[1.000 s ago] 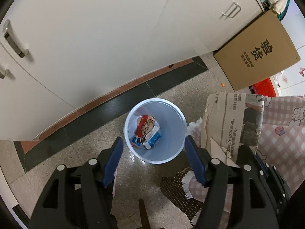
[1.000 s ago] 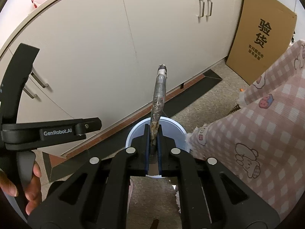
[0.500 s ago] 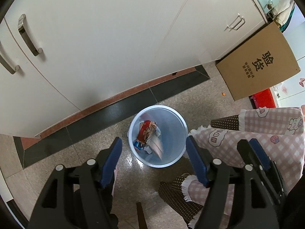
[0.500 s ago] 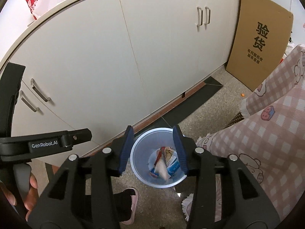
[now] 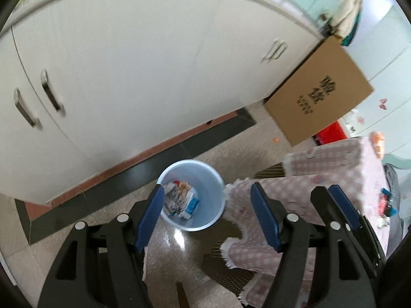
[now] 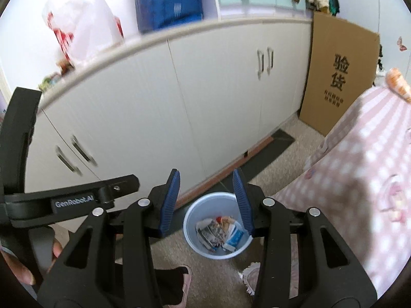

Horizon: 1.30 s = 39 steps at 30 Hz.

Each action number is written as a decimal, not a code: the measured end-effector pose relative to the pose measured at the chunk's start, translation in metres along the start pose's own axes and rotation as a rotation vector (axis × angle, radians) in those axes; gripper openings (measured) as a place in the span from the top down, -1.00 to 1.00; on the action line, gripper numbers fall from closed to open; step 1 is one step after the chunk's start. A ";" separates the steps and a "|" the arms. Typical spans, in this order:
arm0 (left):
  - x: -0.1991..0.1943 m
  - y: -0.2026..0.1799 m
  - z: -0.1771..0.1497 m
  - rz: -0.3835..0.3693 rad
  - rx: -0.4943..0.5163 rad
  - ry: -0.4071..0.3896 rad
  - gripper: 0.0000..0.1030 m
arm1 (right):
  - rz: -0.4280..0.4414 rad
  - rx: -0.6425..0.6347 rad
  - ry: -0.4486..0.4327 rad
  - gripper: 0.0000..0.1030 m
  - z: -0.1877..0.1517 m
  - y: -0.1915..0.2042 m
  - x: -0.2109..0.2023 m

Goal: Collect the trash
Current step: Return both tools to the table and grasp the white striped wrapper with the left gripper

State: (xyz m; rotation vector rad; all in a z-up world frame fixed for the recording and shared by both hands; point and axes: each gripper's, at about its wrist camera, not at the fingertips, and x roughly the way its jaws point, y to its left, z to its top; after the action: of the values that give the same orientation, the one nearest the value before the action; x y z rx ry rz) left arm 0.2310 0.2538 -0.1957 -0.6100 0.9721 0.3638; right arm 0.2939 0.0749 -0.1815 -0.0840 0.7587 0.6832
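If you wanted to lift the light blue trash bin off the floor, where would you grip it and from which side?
Grip the trash bin by its thin upper rim, coming straight down from above. It stands upright with the mouth open, and its round body looks too wide for the jaws. I would take the rim section nearest the pink checked tablecloth, since the newspaper and cartons lie toward the other side.

White cabinet doors (image 6: pixel 218 107) with metal handles fill the wall ahead of me, a dark strip along their base. Speckled stone floor (image 5: pixel 179 256) below. A brown cardboard sheet (image 6: pixel 339 77) leans at the right end, and a pink checked cloth (image 6: pixel 372 166) drapes beside me.
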 end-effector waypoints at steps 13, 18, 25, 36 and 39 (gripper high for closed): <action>-0.060 -0.184 -0.045 -0.154 0.365 -0.111 -0.36 | -0.118 0.197 -0.217 0.09 -0.002 -0.117 -0.151; -0.045 -0.277 -0.087 -0.223 0.588 -0.084 -0.37 | -0.242 0.320 -0.246 0.08 -0.028 -0.194 -0.194; -0.007 -0.366 -0.135 -0.236 0.806 -0.032 -0.37 | -0.346 0.453 -0.226 0.08 -0.067 -0.277 -0.226; 0.034 -0.415 -0.159 -0.171 0.950 -0.022 -0.28 | -0.357 0.523 -0.179 0.04 -0.085 -0.327 -0.224; 0.041 -0.421 -0.157 -0.169 0.957 0.001 0.09 | -0.349 0.523 -0.164 0.04 -0.085 -0.330 -0.219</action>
State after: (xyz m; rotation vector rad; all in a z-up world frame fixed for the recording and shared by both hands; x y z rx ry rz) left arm 0.3789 -0.1707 -0.1629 0.1842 0.9610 -0.2635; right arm 0.3257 -0.3283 -0.1546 0.3076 0.7203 0.1446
